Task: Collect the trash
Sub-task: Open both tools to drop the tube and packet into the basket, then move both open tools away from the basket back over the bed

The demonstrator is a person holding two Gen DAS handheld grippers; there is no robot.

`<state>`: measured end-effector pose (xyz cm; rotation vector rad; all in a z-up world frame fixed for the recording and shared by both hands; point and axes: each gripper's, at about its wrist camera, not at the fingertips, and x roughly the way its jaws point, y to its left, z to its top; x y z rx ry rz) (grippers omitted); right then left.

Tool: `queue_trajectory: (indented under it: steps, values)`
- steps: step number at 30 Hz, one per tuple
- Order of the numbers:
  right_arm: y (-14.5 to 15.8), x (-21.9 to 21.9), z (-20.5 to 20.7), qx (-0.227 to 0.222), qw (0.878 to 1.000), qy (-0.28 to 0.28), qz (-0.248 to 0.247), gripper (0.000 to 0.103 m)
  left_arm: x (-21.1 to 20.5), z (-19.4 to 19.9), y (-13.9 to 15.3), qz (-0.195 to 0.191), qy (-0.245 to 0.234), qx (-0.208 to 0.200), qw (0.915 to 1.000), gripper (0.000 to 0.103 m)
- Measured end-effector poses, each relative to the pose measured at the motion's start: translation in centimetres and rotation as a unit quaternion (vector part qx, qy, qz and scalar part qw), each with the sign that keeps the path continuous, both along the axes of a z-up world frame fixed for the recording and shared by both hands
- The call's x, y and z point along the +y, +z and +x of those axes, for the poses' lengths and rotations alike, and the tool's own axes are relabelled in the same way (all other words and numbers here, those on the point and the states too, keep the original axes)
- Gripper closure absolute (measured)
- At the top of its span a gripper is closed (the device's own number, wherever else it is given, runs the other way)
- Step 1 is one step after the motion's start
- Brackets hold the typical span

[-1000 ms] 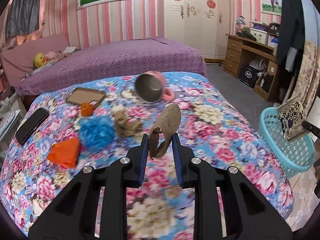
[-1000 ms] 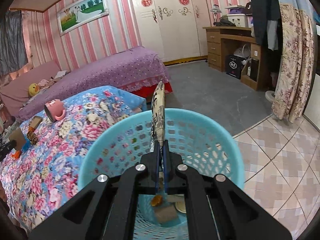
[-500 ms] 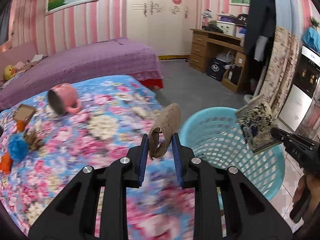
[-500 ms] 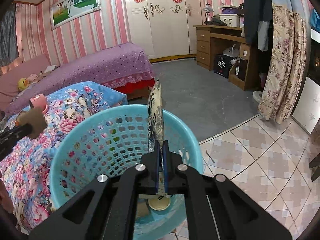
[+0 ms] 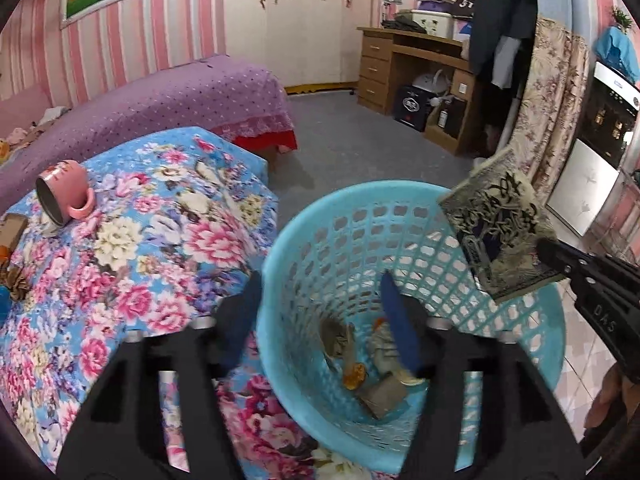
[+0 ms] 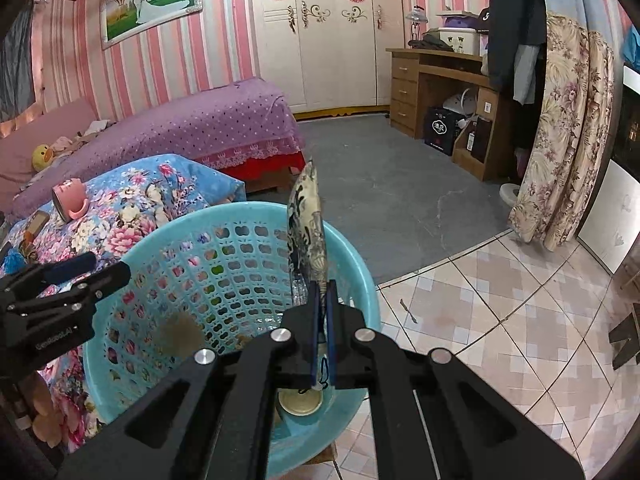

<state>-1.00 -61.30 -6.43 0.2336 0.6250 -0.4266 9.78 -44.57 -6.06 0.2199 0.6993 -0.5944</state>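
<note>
A turquoise plastic basket [image 5: 400, 240] stands on the floor against the edge of a flower-print bed [image 5: 140, 248], directly below both claws. Inside it, under the left claw [image 5: 320, 308], lie a brown crumpled scrap [image 5: 336, 338], an orange piece [image 5: 354, 374], a small cardboard block [image 5: 382, 396] and a round metal lid [image 6: 300, 403]. The left claw's jaws are opening, its blue pads spread wide over the near rim of the basket with nothing pressed between them; in the right wrist view a blurred brown patch [image 6: 178, 334] shows against the inner wall of the basket, just beyond and below that claw. The right claw [image 6: 320, 308] is clenched on a flat patterned packet [image 5: 500, 224], gripping its lower edge so that it stands upright above the far rim of the basket, to the right of the left claw. Left of the left claw, on the bed cover, a pink mug [image 5: 64, 194] lies on its side, well apart from the basket, with a small brown box [image 5: 12, 232] and a crumpled brown scrap [image 5: 18, 284] farther left at the edge of view. Beyond the bed are a purple-covered bed [image 6: 192, 128], a grey carpet [image 6: 392, 196], a wooden desk [image 6: 440, 84] and white wardrobe doors [image 6: 332, 36]
</note>
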Motion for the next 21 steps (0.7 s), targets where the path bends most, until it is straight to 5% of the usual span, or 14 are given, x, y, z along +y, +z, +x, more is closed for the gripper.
queue_trajectory:
  steps: [3, 11, 12, 14, 18, 21]
  values:
    - [-0.1, 0.1, 0.0, 0.0, 1.0, 0.001, -0.005, 0.098, 0.8, 0.1, 0.7, 0.006, 0.018, -0.024, 0.9995, 0.018]
    - [-0.3, 1.4, 1.2, 0.014, 0.999, 0.005, -0.033, 0.094, 4.7, 1.3, 1.9, 0.0, 0.057, -0.031, 0.9979, 0.01]
    - [-0.3, 1.6, 1.4, 0.018, 0.999, 0.005, -0.035, 0.089, 5.2, 1.5, 2.0, -0.002, 0.061, -0.028, 0.9977, 0.01]
    - [-0.4, 2.0, 1.5, 0.021, 0.999, 0.002, -0.041, 0.042, 6.3, 1.8, 2.0, -0.006, 0.07, -0.021, 0.9973, 0.009]
    - [0.4, 3.1, 1.6, 0.012, 0.998, -0.005, -0.057, 0.032, 8.6, 2.5, 2.3, -0.009, 0.088, -0.02, 0.9959, 0.009]
    - [0.9, 3.8, 1.8, 0.006, 0.997, -0.023, -0.074, 0.013, 10.3, 2.9, 2.5, -0.009, 0.1, -0.023, 0.9947, 0.009]
